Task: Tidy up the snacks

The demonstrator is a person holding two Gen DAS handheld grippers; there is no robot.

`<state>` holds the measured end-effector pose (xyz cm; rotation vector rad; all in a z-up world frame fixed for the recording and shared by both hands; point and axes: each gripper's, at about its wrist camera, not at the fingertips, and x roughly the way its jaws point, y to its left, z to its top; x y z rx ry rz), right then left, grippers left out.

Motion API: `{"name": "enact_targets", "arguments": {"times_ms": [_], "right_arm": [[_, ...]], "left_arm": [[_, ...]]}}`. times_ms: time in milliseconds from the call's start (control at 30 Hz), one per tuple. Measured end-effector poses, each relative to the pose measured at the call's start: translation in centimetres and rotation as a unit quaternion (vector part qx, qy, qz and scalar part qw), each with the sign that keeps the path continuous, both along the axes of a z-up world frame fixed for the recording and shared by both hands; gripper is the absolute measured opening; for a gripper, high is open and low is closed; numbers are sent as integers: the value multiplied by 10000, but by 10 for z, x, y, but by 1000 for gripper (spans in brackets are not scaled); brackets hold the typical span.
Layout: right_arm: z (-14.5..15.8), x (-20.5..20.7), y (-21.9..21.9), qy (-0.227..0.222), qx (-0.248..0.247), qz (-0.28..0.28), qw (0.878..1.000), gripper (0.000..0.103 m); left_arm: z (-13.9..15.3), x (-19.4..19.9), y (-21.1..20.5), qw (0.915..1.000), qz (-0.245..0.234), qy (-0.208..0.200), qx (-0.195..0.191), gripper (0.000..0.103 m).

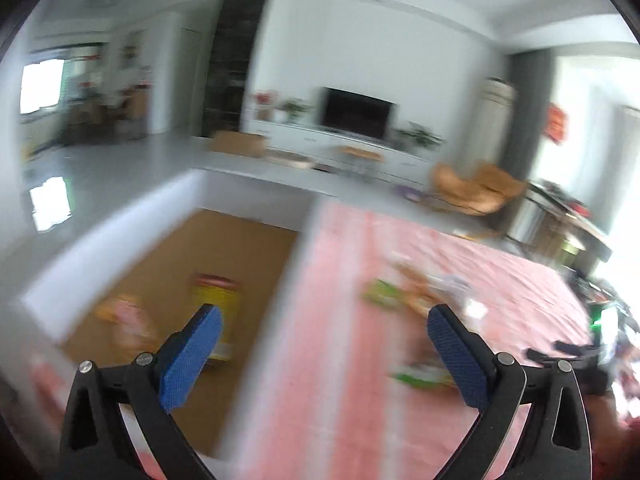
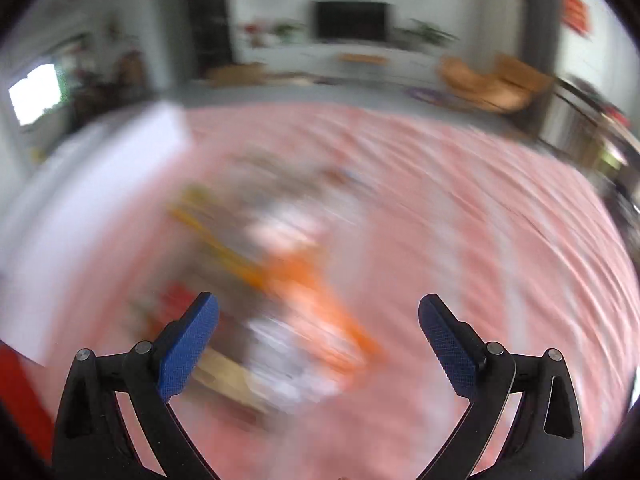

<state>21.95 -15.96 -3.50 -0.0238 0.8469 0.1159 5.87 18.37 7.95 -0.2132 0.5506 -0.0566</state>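
My left gripper (image 1: 324, 316) stands open over the right wall of a white box (image 1: 280, 300) with a brown floor, nothing between its blue pads. Inside the box lie a yellow canister with a red lid (image 1: 218, 300) and a blurred pink-orange packet (image 1: 128, 316). Loose snack packets (image 1: 416, 292), green and orange, lie on the pink tablecloth (image 1: 500, 272) to the right, with another green packet (image 1: 420, 376) nearer. My right gripper (image 2: 318, 312) is open and empty above a heavily blurred pile of snacks (image 2: 280, 272) on the pink tablecloth (image 2: 480, 220). The white box (image 2: 92, 200) shows at the left.
Beyond the table lie a grey floor, a TV on a white cabinet (image 1: 356, 114), an orange chair (image 1: 476, 192) and a side table with clutter (image 1: 560, 220). The other gripper's black parts (image 1: 580, 352) show at the right edge. Both views are motion-blurred.
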Motion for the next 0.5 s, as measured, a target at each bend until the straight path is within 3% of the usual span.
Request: {"name": "enact_targets", "arguments": {"times_ms": [133, 233, 333, 500], "right_arm": [[-33, -36, -77, 209, -348, -799, 9960, 101], [-48, -41, -105, 290, -397, -1042, 9933, 101], [-51, -46, -108, 241, -426, -1058, 9932, 101], [-56, -53, -104, 288, -519, -909, 9941, 101]], "left_arm": [[-44, 15, -79, 9925, -941, 777, -5, 103], [-93, 29, -123, 9821, -1262, 1331, 436, 103], [-129, 44, -129, 9774, -1124, 1582, 844, 102], [-153, 73, -106, 9792, -594, 1764, 804, 102]]}}
